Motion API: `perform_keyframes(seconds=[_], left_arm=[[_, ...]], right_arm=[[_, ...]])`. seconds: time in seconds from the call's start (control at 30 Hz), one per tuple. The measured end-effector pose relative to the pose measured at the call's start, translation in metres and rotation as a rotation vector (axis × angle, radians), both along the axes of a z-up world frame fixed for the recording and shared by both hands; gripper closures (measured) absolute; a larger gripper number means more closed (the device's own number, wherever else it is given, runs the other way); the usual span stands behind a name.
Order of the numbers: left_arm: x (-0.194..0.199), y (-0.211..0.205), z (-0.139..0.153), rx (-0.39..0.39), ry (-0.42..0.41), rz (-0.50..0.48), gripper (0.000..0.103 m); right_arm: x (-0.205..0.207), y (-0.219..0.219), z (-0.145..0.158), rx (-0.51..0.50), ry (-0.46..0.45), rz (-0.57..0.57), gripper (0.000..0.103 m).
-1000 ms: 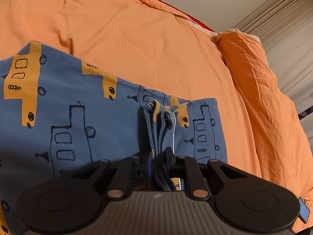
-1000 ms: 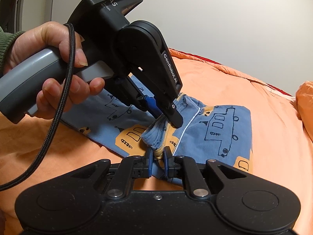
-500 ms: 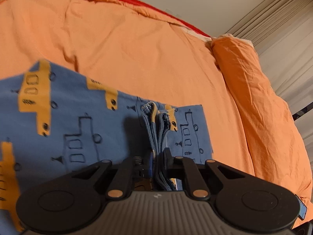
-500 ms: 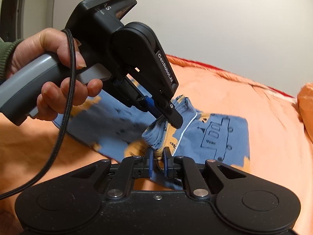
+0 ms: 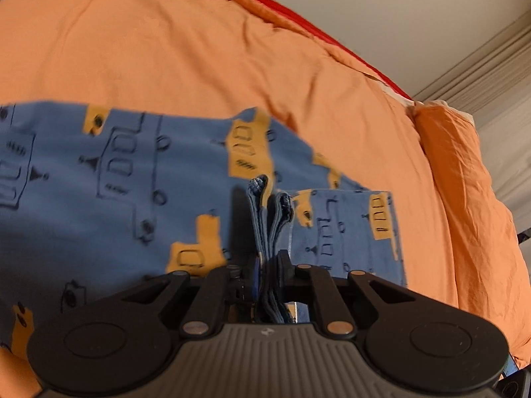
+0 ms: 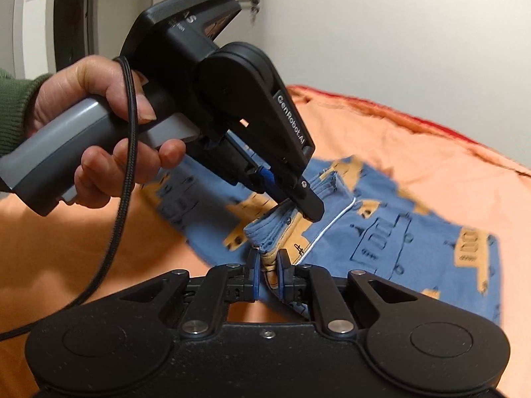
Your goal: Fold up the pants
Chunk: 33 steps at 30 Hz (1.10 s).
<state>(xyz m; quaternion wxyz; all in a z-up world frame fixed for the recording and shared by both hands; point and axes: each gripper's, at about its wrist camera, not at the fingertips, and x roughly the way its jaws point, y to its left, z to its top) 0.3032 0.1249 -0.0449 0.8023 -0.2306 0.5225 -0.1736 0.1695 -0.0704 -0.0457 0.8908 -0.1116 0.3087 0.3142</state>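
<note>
The pants are blue with yellow vehicle prints and lie on an orange bed cover. My left gripper is shut on a bunched, layered edge of the pants and lifts it. My right gripper is shut on the same bunched edge of the pants, just below the left gripper, which shows in the right wrist view held by a hand. The rest of the pants hangs and trails from the held edge onto the bed.
An orange pillow lies at the right of the bed. A white wall is behind the bed and a curtain hangs at the far right. A black cable hangs from the left gripper's handle.
Both grippers have lifted and carried the held edge across the bed. The pants have swung, and more of their fabric now spreads to the left in the left wrist view.
</note>
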Motion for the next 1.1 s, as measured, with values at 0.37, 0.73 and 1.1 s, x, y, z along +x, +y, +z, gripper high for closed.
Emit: perform_keyframes(seconds=[0.37,0.73,1.1], left_arm=[[-0.051,0.025,0.023,0.136,-0.278,-0.013,0.029],[-0.106,-0.028,0.016,0.170,-0.431,-0.213,0.041],[-0.095,-0.030,0.009,0.198,-0.362,-0.155,0.091]], right_arm=[[0.027,-0.044,0.017,-0.139,-0.134,0.008,0.049],[0.135,-0.015,0.017,-0.015,0.080,0.313,0.063],[0.131,-0.004,0.013,-0.039,0.084,0.325,0.103]])
